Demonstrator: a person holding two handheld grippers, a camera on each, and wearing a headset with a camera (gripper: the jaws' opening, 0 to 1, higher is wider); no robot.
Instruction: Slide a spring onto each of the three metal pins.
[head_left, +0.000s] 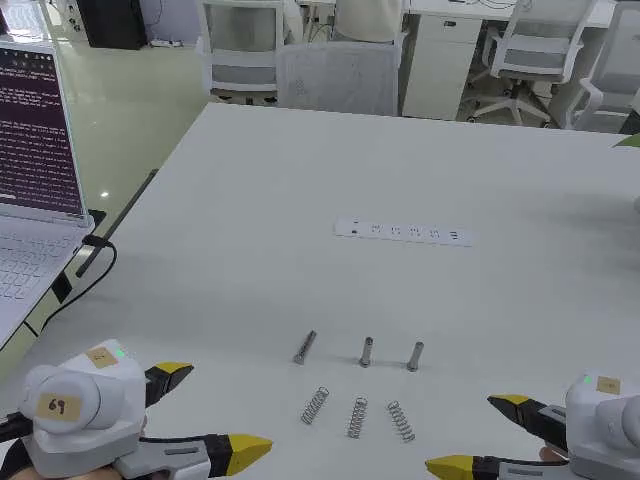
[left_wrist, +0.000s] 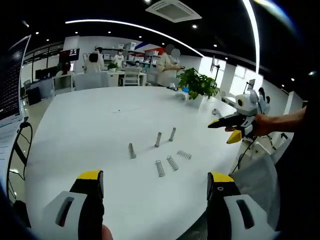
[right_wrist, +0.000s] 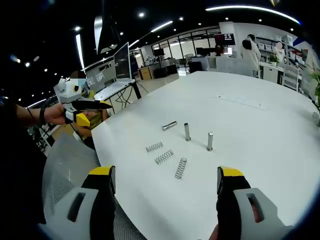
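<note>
Three springs (head_left: 357, 417) and three pins (head_left: 366, 351) near the table's (head_left: 300, 180) front edge, left claw (head_left: 212, 408) and right claw (head_left: 472, 433) wide open, empty

Left of the power strip (head_left: 403, 232), the laptop (head_left: 35, 130) is cut off by the head view's edge, and its screen text is too small to be read. Nearer than the power strip, the left gripper (head_left: 230, 407) and the right gripper (head_left: 459, 432) are cropped by the bottom edge.

White table (head_left: 300, 180) bearing a power strip (head_left: 403, 232), laptop (head_left: 30, 180) to the left, office chairs (head_left: 525, 45) beyond
</note>
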